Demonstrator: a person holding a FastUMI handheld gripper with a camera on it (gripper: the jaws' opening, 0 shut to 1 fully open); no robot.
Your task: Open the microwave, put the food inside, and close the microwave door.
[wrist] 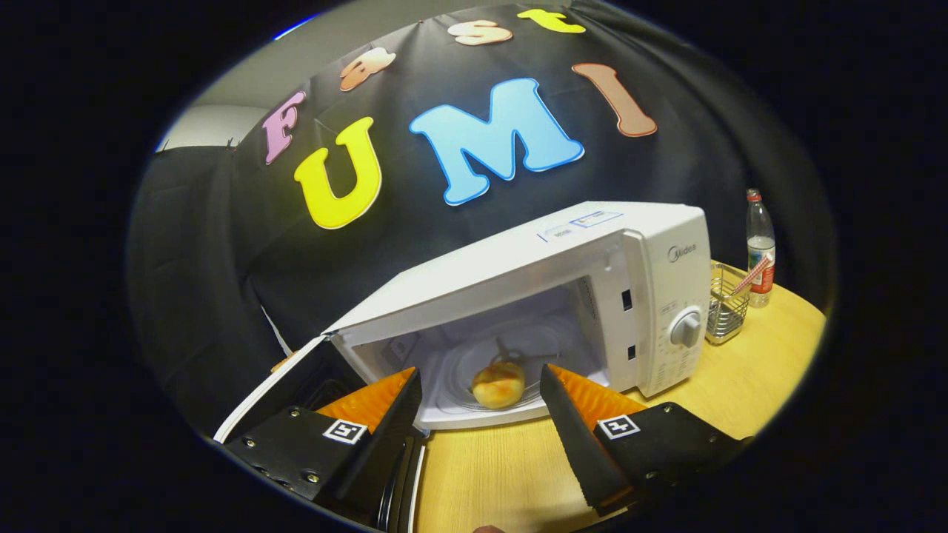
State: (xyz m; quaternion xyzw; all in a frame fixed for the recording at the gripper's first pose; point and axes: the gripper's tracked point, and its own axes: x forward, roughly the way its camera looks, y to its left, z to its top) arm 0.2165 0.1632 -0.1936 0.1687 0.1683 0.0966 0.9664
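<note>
Desk: light wood, carries everything in the scene. Microwave: white, sits on the desk ahead of the gripper, tilted in this view. Its door is swung open to the left, dark inner face showing beside the left finger. Control knob is on the right front panel. Wire basket: metal, just right of the microwave, on the desk. Bottle: clear plastic with red cap and label, upright just behind the basket. Food: a round, browned bun, lying on the glass turntable inside the cavity, beyond the fingertips and between their lines. Gripper: fingers spread wide, holding nothing, tips just short of the cavity opening.
</note>
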